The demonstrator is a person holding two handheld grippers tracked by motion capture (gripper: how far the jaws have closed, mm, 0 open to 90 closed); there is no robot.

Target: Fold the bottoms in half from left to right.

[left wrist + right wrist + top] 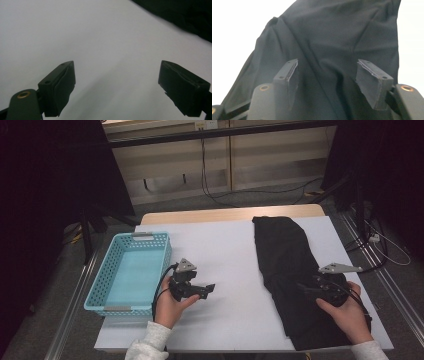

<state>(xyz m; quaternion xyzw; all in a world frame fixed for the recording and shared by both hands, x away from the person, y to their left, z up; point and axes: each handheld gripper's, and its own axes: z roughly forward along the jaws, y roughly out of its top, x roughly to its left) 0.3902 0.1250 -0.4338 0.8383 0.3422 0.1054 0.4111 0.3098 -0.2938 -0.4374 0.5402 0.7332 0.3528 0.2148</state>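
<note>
- A blue basket (129, 272) sat at the bench's (225, 245) left edge.
- The black cloth (285, 255) lay along its right side.
- Right gripper (306, 287) fingers (372, 82) hung apart above the cloth, clasping nothing; left gripper (209, 289) fingers (58, 87) gaped over bare bench.

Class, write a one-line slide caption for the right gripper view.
Open right claw poised over the black cloth on the white table, pads clear of the fabric.

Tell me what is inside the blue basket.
The blue basket holds nothing visible: in the high view its pale floor lies bare. The strip of floor just behind its near wall is hidden by that wall, so anything flat lying there cannot be ruled out.
</note>
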